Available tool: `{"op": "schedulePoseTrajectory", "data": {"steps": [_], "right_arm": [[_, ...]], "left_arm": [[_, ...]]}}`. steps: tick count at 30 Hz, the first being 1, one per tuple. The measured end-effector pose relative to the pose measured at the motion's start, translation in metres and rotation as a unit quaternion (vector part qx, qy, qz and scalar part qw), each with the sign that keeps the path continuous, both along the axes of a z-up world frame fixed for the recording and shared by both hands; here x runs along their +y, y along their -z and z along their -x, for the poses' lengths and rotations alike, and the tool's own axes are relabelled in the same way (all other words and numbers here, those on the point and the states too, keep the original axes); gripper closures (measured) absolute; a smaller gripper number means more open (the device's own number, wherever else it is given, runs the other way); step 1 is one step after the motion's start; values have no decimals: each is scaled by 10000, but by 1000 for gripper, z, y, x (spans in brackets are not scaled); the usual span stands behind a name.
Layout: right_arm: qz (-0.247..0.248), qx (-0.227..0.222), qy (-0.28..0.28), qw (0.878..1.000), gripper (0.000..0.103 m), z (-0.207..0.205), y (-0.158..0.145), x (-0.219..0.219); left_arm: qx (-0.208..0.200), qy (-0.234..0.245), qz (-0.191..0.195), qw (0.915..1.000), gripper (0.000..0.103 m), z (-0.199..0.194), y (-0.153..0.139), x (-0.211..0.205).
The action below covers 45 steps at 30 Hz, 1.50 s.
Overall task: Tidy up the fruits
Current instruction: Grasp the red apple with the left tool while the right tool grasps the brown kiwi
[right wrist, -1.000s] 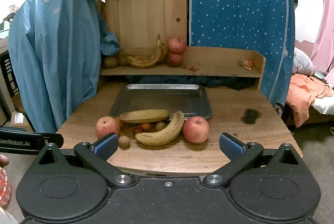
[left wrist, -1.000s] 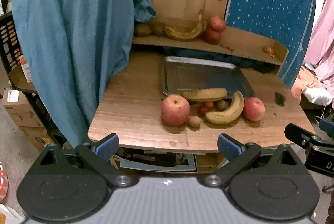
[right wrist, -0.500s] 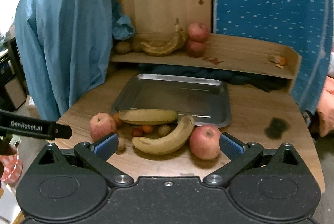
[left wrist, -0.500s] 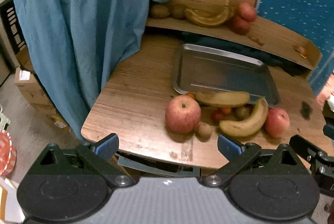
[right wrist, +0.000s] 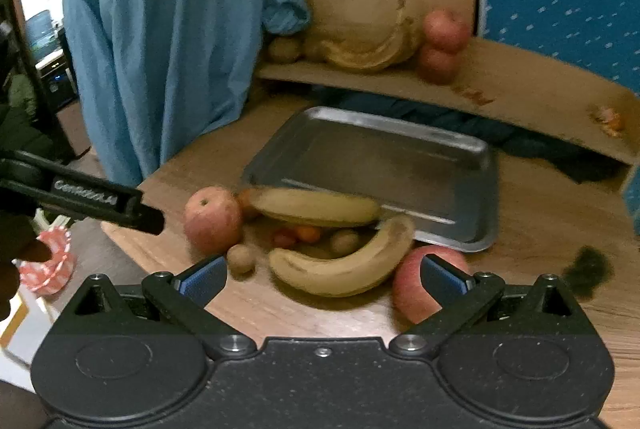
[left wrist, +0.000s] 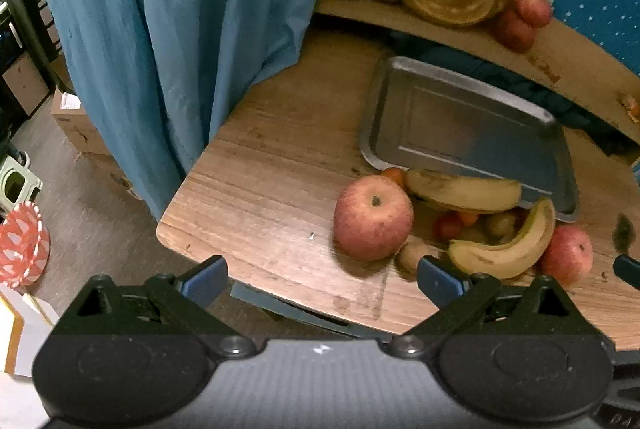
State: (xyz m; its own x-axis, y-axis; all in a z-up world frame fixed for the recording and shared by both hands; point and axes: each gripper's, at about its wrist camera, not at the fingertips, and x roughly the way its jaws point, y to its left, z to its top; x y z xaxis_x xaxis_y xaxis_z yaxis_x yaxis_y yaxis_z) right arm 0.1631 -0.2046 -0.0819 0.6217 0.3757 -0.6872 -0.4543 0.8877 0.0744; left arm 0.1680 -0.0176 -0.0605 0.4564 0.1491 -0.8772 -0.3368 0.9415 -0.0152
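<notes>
Holding both tools over the near edge of the wooden table [left wrist: 256, 189], you have the left gripper [left wrist: 320, 279] spread wide and empty, its blue fingertips [left wrist: 204, 279] apart above the table's near lip. Your right gripper [right wrist: 322, 279] is likewise spread wide with nothing between its tips.

Just beyond them the fruit lies in a cluster in front of the metal tray [right wrist: 400, 157]. On the left sits a red apple [left wrist: 372, 217], with a small brown kiwi [left wrist: 414, 255] touching its near right side. One banana [left wrist: 464, 191] rests along the tray's near rim, and a curved banana [right wrist: 344, 261] lies nearer to you. Between the two bananas you can see small red and orange fruits [right wrist: 298, 235] and another kiwi [right wrist: 344, 241]. A second apple [right wrist: 420, 285] sits at the right end, partly behind your right gripper's fingertip.

Farther back, a raised shelf [right wrist: 500, 85] carries two stacked apples [right wrist: 442, 41], more bananas [right wrist: 368, 49] and kiwis [right wrist: 284, 49]. A blue cloth [left wrist: 160, 29] hangs at the left.
</notes>
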Motion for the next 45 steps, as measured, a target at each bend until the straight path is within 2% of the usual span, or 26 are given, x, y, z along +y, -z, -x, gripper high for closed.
{"op": "schedulePoseTrajectory", "data": {"steps": [4, 9, 11, 15, 21, 23, 26, 31, 39, 43, 45], "right_arm": [[43, 354, -491, 9982, 1, -13, 11, 19], [68, 699, -1050, 9920, 8, -28, 23, 47], [156, 768, -1208, 9896, 16, -34, 27, 57], [327, 826, -1335, 9871, 23, -42, 33, 73], [628, 934, -1471, 9827, 48, -53, 41, 89], [692, 971, -1518, 9812, 55, -54, 42, 91], [777, 1048, -1610, 9783, 60, -57, 44, 97], [860, 1200, -1710, 9741, 61, -64, 50, 102], [975, 1330, -1725, 9711, 66, -70, 61, 108], [966, 1363, -1626, 9725, 73, -71, 63, 110], [956, 1362, -1591, 9731, 75, -71, 64, 110]], "left_arm": [[165, 63, 115, 9998, 0, -12, 7, 9], [376, 337, 359, 9981, 0, -35, 19, 19], [459, 431, 439, 9971, 0, -43, 24, 22], [554, 647, 633, 9944, 0, -57, 32, 26], [673, 901, 863, 9899, 1, -74, 42, 29], [718, 1002, 961, 9877, 3, -80, 45, 28], [815, 1112, 1158, 9837, 9, -87, 50, 31], [927, 1155, 1377, 9793, 20, -94, 58, 35], [941, 1203, 1515, 9766, 25, -98, 62, 38], [921, 1272, 1614, 9743, 33, -100, 62, 38], [924, 1295, 1628, 9738, 33, -101, 63, 38]]}}
